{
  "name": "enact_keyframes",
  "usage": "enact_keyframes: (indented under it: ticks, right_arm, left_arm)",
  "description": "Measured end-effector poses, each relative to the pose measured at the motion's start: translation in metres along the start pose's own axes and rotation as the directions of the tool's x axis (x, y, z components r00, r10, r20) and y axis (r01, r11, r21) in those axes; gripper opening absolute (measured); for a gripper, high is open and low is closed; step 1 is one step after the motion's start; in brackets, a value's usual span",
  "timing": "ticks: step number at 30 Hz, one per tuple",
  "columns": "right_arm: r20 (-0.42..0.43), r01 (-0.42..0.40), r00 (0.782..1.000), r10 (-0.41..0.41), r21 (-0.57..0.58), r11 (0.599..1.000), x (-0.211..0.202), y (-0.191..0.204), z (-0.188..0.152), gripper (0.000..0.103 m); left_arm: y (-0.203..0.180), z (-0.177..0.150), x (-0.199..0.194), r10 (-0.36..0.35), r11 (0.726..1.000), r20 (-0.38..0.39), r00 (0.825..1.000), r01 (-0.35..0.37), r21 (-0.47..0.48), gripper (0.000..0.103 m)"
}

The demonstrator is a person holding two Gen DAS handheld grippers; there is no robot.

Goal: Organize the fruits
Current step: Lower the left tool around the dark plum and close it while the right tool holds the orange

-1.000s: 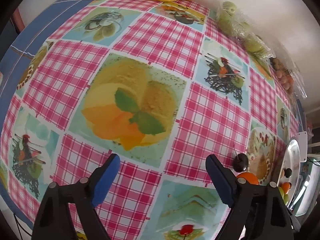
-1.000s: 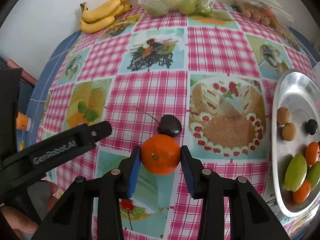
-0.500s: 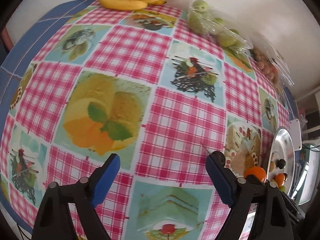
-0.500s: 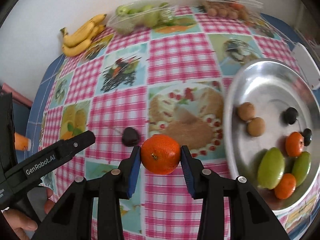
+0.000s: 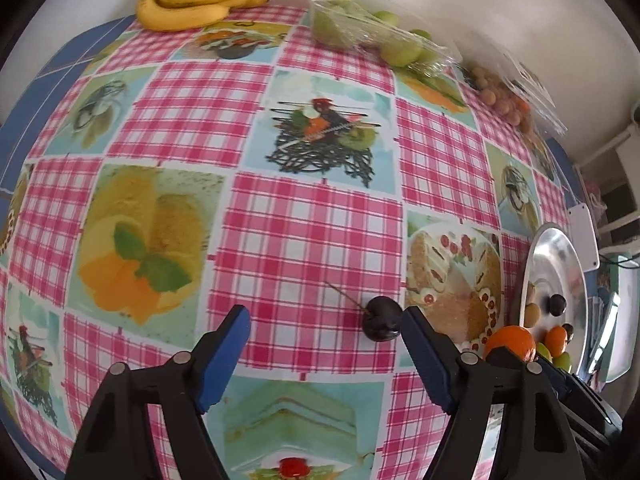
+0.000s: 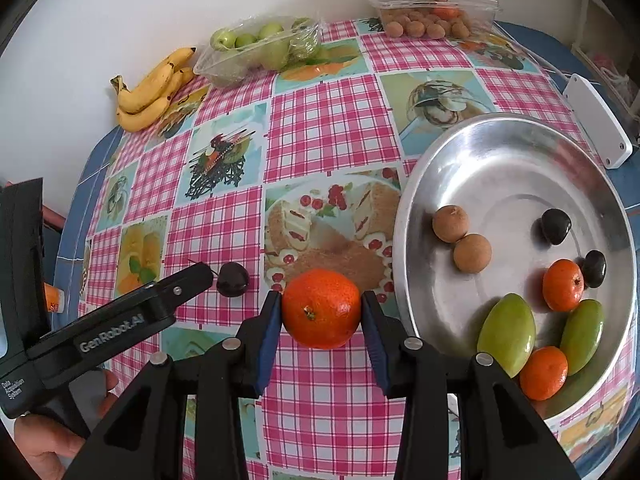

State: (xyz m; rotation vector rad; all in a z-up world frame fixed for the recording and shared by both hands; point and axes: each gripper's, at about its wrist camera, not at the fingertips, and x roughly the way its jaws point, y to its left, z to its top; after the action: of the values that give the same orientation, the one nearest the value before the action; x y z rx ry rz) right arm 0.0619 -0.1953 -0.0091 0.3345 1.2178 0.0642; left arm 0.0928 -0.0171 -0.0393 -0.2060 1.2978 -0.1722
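My right gripper (image 6: 321,298) is shut on an orange mandarin (image 6: 321,314), held above the checked tablecloth just left of the silver bowl (image 6: 440,140). The bowl holds two brown round fruits (image 6: 450,223), two dark cherries (image 6: 555,225), two mandarins (image 6: 563,285) and two green fruits (image 6: 507,333). A dark cherry with a stem (image 5: 382,324) lies on the cloth beside the right finger of my left gripper (image 5: 325,314). Its jaws are closing, and no pad touches the cherry. The left gripper's finger (image 6: 188,280) shows in the right wrist view, with a hand under it.
Along the far wall lie a bunch of bananas (image 6: 154,90), a wrapped tray of green fruit (image 6: 260,46) and a clear box of small brown fruit (image 6: 428,20). A white plastic box (image 6: 598,124) sits behind the bowl. The table edge drops off at the left.
Both grippers have moved right toward the silver bowl, which now looms larger. The cherry has come into view beside the left gripper's right finger. The left jaws have narrowed a little.
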Motion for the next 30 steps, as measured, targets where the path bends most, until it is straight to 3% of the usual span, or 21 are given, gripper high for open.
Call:
enact_keyframes:
  ticks: [13, 20, 30]
  right_arm:
    - [-0.009, -0.008, 1.0, 0.008, -0.002, 1.0, 0.003, -0.001, -0.001, 0.041]
    - [-0.02, -0.006, 1.0, 0.006, -0.001, 1.0, 0.005, -0.001, -0.001, 0.041]
    - [-0.021, -0.003, 1.0, 0.003, 0.0, 1.0, 0.005, -0.001, -0.001, 0.041]
  left_arm:
    - [-0.019, 0.005, 0.003, -0.014, 0.998, 0.009, 1.0, 0.013, 0.059, 0.067]
    - [-0.025, 0.006, 0.011, -0.018, 0.997, -0.007, 1.0, 0.018, 0.069, 0.051]
    - [-0.03, 0.006, 0.016, -0.025, 0.997, -0.018, 1.0, 0.026, 0.075, 0.045]
